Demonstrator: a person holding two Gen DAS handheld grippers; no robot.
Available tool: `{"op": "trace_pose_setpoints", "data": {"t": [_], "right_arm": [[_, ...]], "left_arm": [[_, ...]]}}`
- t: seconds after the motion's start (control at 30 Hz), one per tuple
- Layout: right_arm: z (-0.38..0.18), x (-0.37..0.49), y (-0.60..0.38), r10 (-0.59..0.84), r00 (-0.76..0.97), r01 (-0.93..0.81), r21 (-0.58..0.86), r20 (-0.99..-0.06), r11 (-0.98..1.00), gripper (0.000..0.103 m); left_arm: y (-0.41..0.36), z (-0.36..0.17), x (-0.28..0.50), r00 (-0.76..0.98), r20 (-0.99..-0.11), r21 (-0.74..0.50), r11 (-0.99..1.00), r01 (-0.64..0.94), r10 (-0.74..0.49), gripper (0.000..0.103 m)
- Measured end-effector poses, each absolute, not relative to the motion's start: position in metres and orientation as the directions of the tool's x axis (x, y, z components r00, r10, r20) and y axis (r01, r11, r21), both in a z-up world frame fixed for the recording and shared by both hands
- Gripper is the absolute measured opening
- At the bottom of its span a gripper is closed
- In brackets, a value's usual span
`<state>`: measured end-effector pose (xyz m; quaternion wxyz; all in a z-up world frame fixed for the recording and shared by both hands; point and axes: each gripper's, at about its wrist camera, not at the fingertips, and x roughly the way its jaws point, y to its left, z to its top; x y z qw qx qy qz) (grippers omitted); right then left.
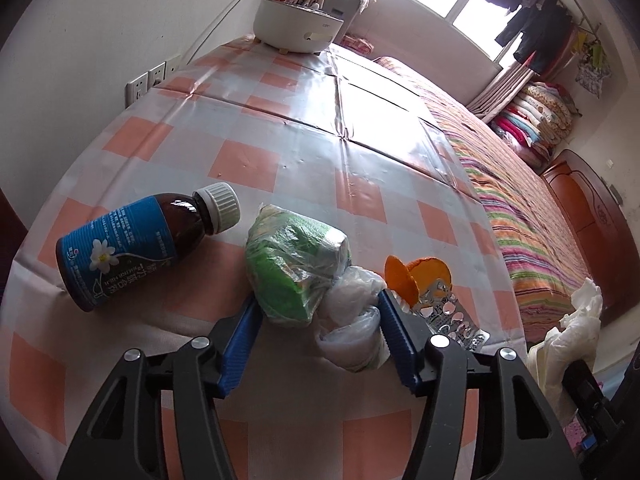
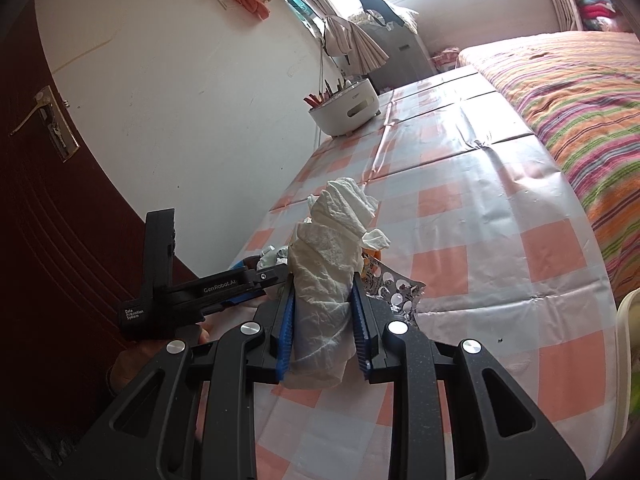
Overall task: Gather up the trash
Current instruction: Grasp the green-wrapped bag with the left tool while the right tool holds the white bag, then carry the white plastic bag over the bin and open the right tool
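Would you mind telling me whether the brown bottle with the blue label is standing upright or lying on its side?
On its side: the brown bottle lies flat on the checked tablecloth, white cap still on.

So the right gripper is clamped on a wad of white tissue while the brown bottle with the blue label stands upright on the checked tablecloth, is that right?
Not quite: the brown bottle lies on its side, as the left wrist view shows. The right gripper is indeed clamped on the white tissue, above the checked tablecloth.

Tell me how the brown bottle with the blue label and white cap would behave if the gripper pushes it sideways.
The brown bottle with the blue label and white cap lies on its side on the glossy checked tablecloth, so it would probably roll rather than slide. It looks rigid, so it should keep its shape. Its contents cannot be seen, so its weight is uncertain.
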<state>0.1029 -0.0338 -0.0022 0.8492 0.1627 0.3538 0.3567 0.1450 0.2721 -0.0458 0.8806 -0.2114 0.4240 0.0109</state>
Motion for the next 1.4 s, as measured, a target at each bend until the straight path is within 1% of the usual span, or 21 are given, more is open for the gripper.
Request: {"op": "trace_pose_setpoints", "data": {"t": [0.07, 0.17, 0.27, 0.53, 0.8, 1.07, 1.4], "right_arm": [[-0.002, 0.103, -0.036, 0.719, 0.500, -0.486, 0.530, -0.483, 0.694, 0.025], [-0.001, 0.102, -0.041, 0.715, 0.508, -0.480, 0.532, -0.479, 0.697, 0.026], [0.001, 0.102, -0.045, 0.713, 0.519, -0.476, 0.533, -0.471, 0.699, 0.026], [0.006, 0.100, -0.057, 0.705, 0.548, -0.466, 0.534, -0.450, 0.705, 0.026], [0.008, 0.098, -0.067, 0.694, 0.568, -0.455, 0.534, -0.442, 0.712, 0.026], [0.010, 0.097, -0.081, 0.683, 0.587, -0.441, 0.537, -0.434, 0.720, 0.026], [0.015, 0.089, -0.114, 0.648, 0.635, -0.408, 0.529, -0.421, 0.744, 0.026]], "left_arm": [[0.269, -0.044, 0.144, 0.649, -0.746, -0.349, 0.918, -0.187, -0.151, 0.050], [0.264, -0.040, 0.141, 0.661, -0.738, -0.322, 0.932, -0.166, -0.138, 0.045], [0.260, -0.036, 0.137, 0.678, -0.724, -0.305, 0.941, -0.150, -0.126, 0.042], [0.251, -0.018, 0.126, 0.748, -0.658, -0.259, 0.959, -0.118, -0.085, 0.040], [0.236, -0.005, 0.120, 0.788, -0.610, -0.237, 0.968, -0.079, -0.085, 0.040], [0.226, 0.007, 0.115, 0.811, -0.574, -0.247, 0.968, -0.042, -0.112, 0.040], [0.198, 0.017, 0.116, 0.821, -0.544, -0.254, 0.967, 0.037, -0.174, 0.040]]}}
